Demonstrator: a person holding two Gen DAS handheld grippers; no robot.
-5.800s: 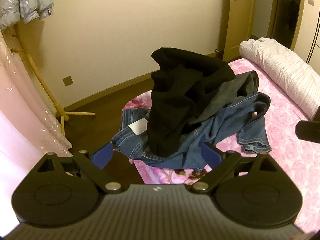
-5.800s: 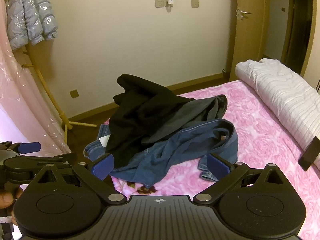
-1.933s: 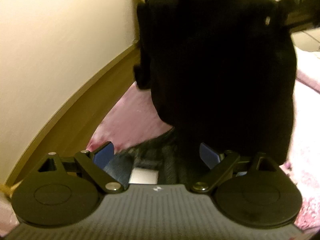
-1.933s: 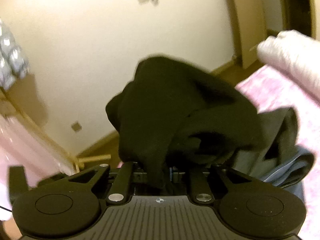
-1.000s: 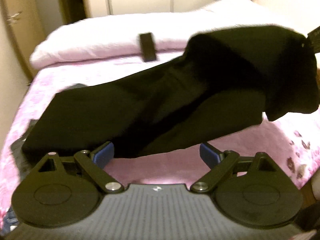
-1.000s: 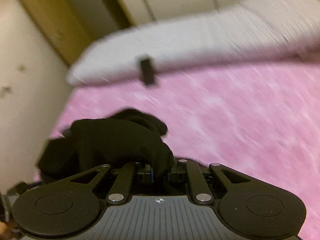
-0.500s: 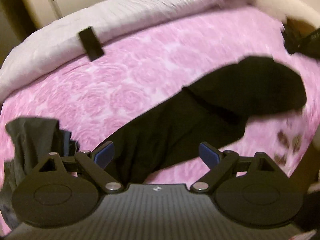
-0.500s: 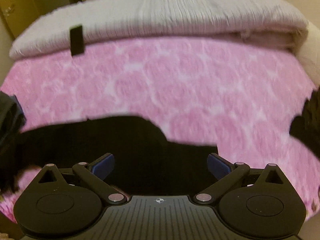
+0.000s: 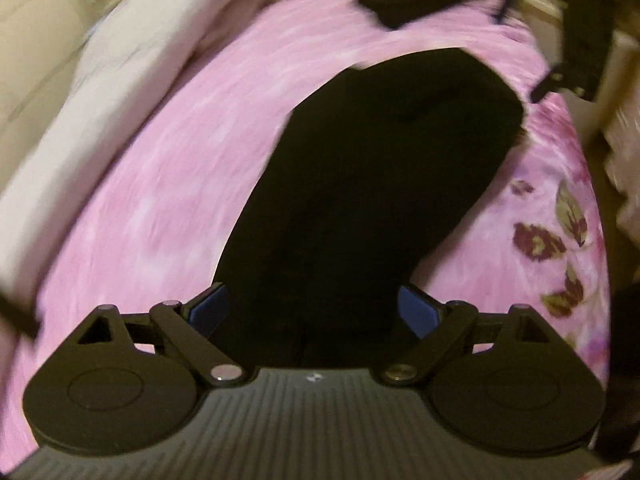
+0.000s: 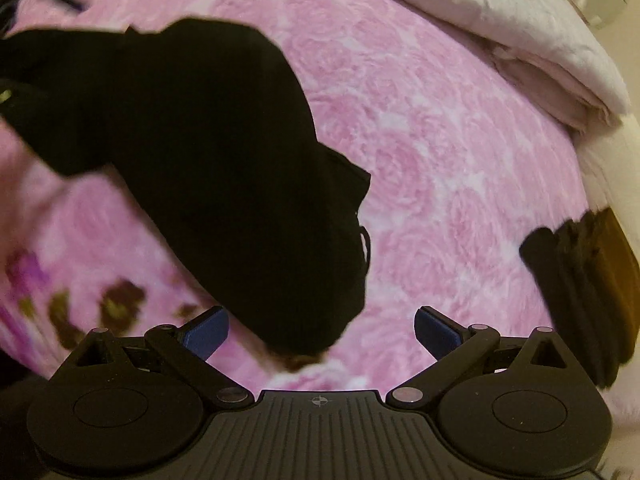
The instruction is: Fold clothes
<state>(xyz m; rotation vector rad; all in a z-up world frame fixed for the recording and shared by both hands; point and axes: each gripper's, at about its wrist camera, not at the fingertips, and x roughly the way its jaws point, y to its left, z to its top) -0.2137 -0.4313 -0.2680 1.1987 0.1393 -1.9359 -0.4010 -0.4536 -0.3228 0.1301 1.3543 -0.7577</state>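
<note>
My right gripper (image 10: 320,330) has released the black garment (image 10: 224,184), now flat at eleven o'clock; left gripper (image 9: 316,308) open too.

Matt black cloth garment (image 10: 224,160), soft pink floral bedspread (image 10: 460,168), white quilted duvet (image 10: 500,20)

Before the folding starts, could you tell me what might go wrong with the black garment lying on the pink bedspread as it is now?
1. The black garment lies bunched in a long strip on the pink bedspread, so folding it unflattened would probably trap creases.
2. The left gripper and right gripper are both open with one end of the cloth between their pads; closing there may pinch several layers.
3. One end lies near the bed's edge and could slide off.
</note>
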